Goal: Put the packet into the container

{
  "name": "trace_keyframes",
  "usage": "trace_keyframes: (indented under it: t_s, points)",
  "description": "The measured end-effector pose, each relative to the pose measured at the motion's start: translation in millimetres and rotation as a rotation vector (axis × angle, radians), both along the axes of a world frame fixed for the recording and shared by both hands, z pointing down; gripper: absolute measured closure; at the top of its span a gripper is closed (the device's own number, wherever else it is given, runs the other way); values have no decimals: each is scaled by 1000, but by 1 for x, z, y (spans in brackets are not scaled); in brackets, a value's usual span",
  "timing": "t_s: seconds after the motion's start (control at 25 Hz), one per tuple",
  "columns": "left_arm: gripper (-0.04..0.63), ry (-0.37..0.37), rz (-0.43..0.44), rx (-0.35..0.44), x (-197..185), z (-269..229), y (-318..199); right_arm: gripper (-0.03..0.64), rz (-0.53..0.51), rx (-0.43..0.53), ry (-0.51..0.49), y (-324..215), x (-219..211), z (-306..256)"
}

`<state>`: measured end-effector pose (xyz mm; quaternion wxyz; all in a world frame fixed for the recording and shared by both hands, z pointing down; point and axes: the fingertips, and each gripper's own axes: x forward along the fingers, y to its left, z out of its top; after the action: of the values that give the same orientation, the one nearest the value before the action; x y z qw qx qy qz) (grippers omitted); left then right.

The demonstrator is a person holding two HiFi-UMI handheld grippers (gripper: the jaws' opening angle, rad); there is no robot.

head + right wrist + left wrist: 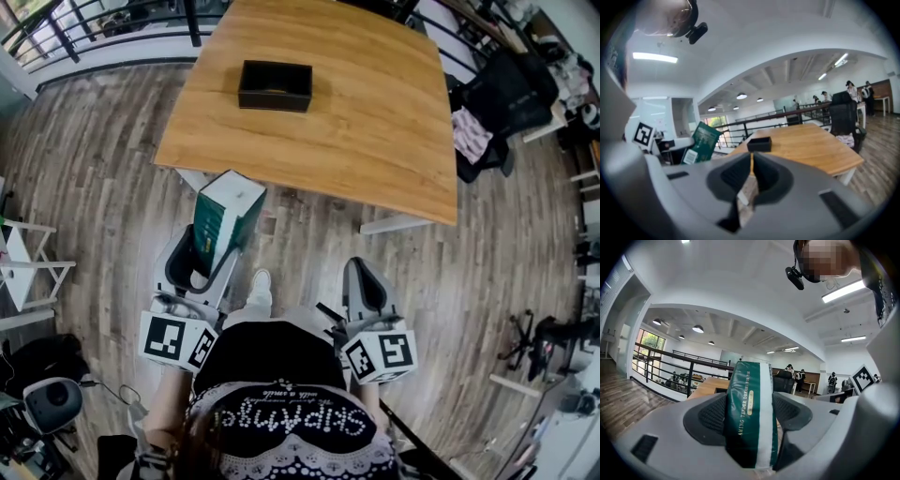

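A green and white packet (223, 217) is clamped upright between the jaws of my left gripper (199, 251), held over the floor short of the table's near edge. In the left gripper view the packet (750, 413) fills the gap between the dark pads. The black open container (275, 85) sits on the wooden table (375, 122), toward its far left part. My right gripper (364, 286) is shut with nothing between its jaws; its own view shows the container (759, 144) ahead on the table and the packet (699, 142) at the left.
A black chair with a bag and patterned cloth (483, 127) stands at the table's right side. White table legs (394, 223) show under the near edge. A white rack (28, 267) is at the far left. Railings (103, 23) run behind the table.
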<state>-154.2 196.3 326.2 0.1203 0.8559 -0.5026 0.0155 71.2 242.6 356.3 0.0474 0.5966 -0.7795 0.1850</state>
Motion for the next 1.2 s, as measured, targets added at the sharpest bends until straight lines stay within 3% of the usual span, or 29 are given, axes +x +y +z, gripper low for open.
trace_keyframes:
  t_s: [0.4, 0.8, 1.2]
  points:
    - [256, 11, 5, -26, -10, 9, -23, 578, 47, -20, -4, -18, 0, 8]
    - [258, 17, -9, -55, -6, 19, -46, 578, 23, -54, -2, -43, 1, 17]
    - [258, 29, -55, -67, 9, 19, -105, 578, -33, -69, 0, -115, 15, 18]
